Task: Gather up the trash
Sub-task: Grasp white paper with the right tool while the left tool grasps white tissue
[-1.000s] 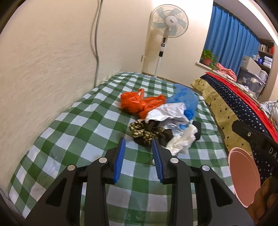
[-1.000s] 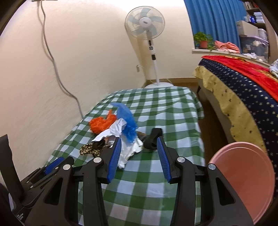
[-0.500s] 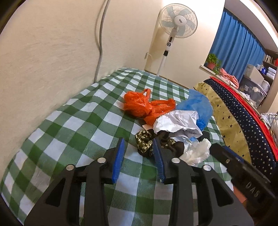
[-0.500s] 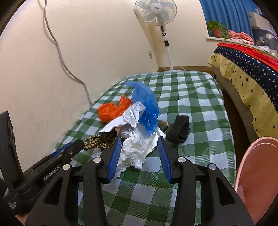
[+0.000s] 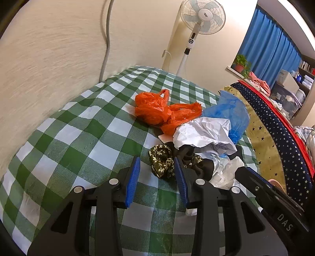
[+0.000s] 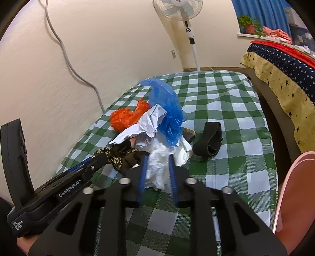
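1. Crowding the middle of the green checked counter is a heap of trash: an orange bag, a blue bag, crumpled white paper, a flowered cloth and a white bag.
2. A black strap is lying apart to the right of the heap, and a pink bin is showing at the right edge, cut off.
3. A fan is standing behind, beside a bed.
4. The right gripper is closing its fingers, with the white bag between them and running lengthwise away from the camera.
5. The left gripper is holding its fingers partly apart, gripping nothing, with the flowered cloth just ahead and against the right finger.
6. The blue bag is standing upright, its point leaning toward the wall.
7. The dark cloth under the paper is hard to make out.
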A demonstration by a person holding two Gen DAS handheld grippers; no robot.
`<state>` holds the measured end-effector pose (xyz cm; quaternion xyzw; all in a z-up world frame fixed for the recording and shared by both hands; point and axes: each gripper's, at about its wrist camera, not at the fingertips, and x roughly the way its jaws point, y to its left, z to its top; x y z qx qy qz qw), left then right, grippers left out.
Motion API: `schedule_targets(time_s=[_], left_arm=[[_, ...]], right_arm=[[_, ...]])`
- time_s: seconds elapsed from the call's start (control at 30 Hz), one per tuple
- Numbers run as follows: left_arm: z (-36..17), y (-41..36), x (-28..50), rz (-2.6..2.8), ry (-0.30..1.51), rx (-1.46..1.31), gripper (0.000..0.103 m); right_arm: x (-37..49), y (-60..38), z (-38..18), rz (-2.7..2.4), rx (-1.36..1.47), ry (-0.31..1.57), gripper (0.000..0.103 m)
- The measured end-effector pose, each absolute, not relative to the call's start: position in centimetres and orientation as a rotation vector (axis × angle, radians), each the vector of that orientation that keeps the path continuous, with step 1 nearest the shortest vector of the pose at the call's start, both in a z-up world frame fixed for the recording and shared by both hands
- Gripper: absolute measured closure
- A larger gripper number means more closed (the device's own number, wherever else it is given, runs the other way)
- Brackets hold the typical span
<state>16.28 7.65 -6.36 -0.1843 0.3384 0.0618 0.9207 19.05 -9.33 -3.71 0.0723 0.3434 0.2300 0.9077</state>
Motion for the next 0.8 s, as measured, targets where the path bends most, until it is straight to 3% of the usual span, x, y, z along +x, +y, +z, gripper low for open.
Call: schedule_targets(time_s=[0.1,0.17,0.27,0.8], left_arm=[[-6.2,7.7,16.3,0.12,0.694,-0.376,0.08],[-6.0,7.7,16.2,0.12,0.689,-0.369,0.093],[-5.6,7.6,16.0,0.112,0.682,-0.366,0.099],[-1.6,6.5,12.0,0.061,0.609,-0.336,0.1]], right_arm=[[18.9,-9.4,-3.5,0.482,0.144,0.71,0.097],[18.7,-9.4,-3.2,0.487,0.135,0.705,0.098],[18.2,-9.5,-2.4,0.491,0.118,0.688,0.098],[13.8,-12.1,2.2,0.433,0.091,0.594,0.099]])
